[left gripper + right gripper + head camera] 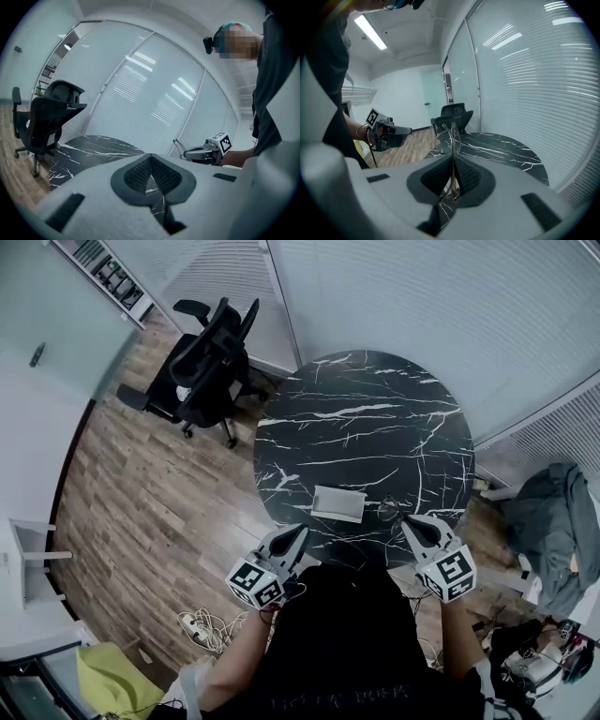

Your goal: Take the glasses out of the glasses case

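Observation:
A pale, flat glasses case [338, 503] lies near the front edge of the round black marble table [366, 418]. Just to its right, thin wire-framed glasses [388, 511] are held above the table edge by my right gripper [407, 522]. In the right gripper view the glasses [449, 136] stand upright, pinched between the shut jaws of the right gripper [452, 161]. My left gripper [300, 532] hovers at the table's front edge, left of the case, jaws together and holding nothing. In the left gripper view the left gripper's [150, 159] pads meet.
A black office chair [211, 362] stands on the wood floor left of the table. A power strip with cables [202, 624] lies on the floor by my left side. Grey clothing [553, 521] is heaped at the right. Blind-covered glass walls run behind the table.

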{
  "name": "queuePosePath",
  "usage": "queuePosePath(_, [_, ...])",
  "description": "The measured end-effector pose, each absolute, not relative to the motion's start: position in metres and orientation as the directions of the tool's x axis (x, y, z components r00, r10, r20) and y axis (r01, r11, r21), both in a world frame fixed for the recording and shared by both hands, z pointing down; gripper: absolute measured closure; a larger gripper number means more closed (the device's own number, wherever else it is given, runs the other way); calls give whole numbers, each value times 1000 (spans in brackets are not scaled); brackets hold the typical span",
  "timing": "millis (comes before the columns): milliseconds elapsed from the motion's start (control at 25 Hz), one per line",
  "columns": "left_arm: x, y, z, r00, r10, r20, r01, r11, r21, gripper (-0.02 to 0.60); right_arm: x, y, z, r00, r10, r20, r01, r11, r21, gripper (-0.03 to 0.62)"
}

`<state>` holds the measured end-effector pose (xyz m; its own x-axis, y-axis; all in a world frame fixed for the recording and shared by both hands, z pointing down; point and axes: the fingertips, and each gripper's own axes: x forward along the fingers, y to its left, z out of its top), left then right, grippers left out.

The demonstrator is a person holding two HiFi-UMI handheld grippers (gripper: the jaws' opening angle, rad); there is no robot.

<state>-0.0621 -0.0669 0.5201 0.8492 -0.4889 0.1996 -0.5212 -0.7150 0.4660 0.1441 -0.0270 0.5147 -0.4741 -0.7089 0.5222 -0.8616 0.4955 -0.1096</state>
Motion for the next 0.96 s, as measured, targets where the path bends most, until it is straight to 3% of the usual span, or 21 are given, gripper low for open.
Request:
queuePosePath(560, [-55, -61, 520, 859, -468, 209, -509, -730, 455, 563, 197, 15, 512, -404, -790, 462, -913, 311, -266, 562])
queuePosePath(960, [-59, -64, 520, 852, -480, 211, -520, -722, 457, 563, 196, 17, 500, -416, -843, 342, -883, 284, -374, 562])
